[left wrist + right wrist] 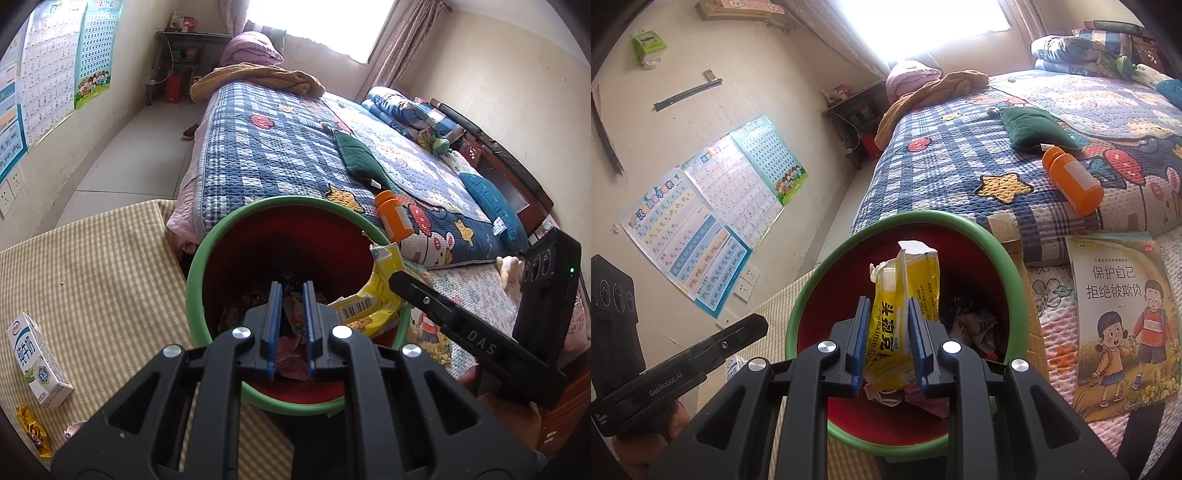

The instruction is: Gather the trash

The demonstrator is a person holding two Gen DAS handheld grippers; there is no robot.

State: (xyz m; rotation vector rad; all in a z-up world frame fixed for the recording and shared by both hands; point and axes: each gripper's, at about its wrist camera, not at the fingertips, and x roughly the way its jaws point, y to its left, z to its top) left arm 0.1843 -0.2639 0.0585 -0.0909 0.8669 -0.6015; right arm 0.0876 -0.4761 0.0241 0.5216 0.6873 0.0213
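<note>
A red bin with a green rim [207,251] [1004,254] stands beside the bed and holds crumpled trash. My right gripper [886,332] is over the bin mouth, shut on a yellow medicine packet [897,317]; the packet also shows in the left wrist view [376,295] at the bin's right rim. My left gripper [291,321] hovers over the bin, its jaws a narrow gap apart and empty. A milk carton [37,360] and a yellow snack wrapper [33,430] lie on the checked cloth at left. An orange bottle [393,219] [1071,181] lies on the bed.
The bed with a blue patchwork quilt [277,147] [960,155] is behind the bin. A green pouch [1030,129] lies on it. A children's book [1123,314] lies to the right of the bin. Posters [701,221] hang on the left wall.
</note>
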